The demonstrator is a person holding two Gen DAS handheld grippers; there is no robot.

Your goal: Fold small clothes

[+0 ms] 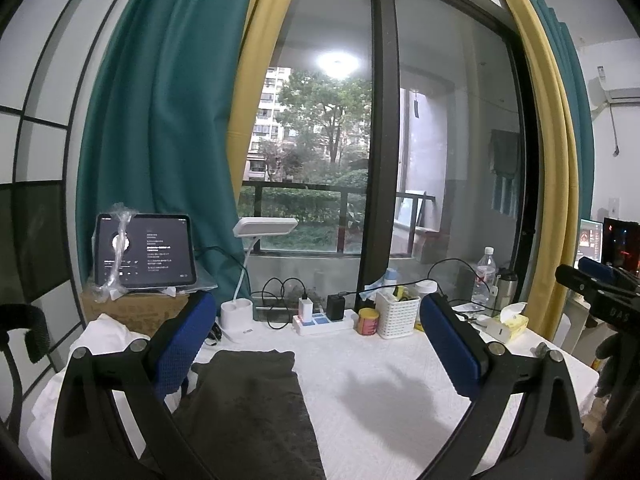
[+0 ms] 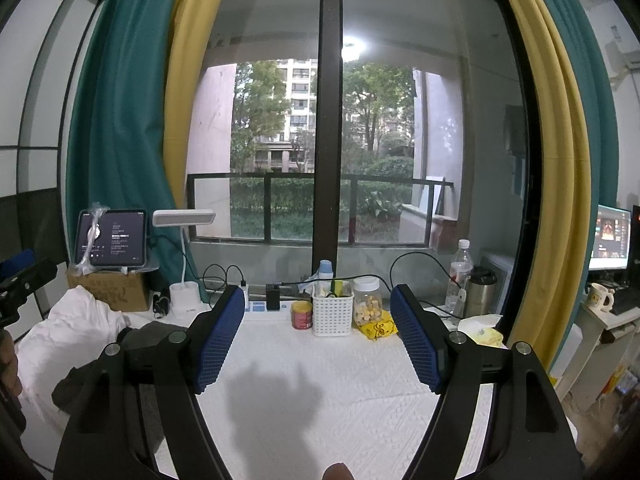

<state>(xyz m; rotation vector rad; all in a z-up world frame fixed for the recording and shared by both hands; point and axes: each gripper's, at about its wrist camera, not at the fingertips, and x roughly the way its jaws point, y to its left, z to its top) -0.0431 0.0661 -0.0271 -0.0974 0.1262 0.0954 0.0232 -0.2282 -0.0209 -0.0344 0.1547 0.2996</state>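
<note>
A dark grey garment (image 1: 252, 408) lies spread flat on the white textured table cover (image 1: 380, 420), running from the middle toward the near left edge. My left gripper (image 1: 316, 344) hovers above it, open, nothing between its blue pads (image 1: 184, 344). In the right wrist view the same dark garment (image 2: 148, 332) shows only at the left, partly hidden behind the left finger. My right gripper (image 2: 318, 336) is open over bare white cover (image 2: 320, 420), empty. The right gripper body (image 1: 600, 292) appears at the right edge of the left wrist view.
A crumpled white cloth (image 1: 108, 336) lies at the table's left. Along the back stand a tablet (image 1: 144, 252) on a cardboard box, a white desk lamp (image 1: 264, 228), a power strip (image 1: 320, 320), a red tin (image 2: 301, 315), a white basket (image 2: 332, 312), a jar (image 2: 367, 300), and a water bottle (image 2: 460, 272).
</note>
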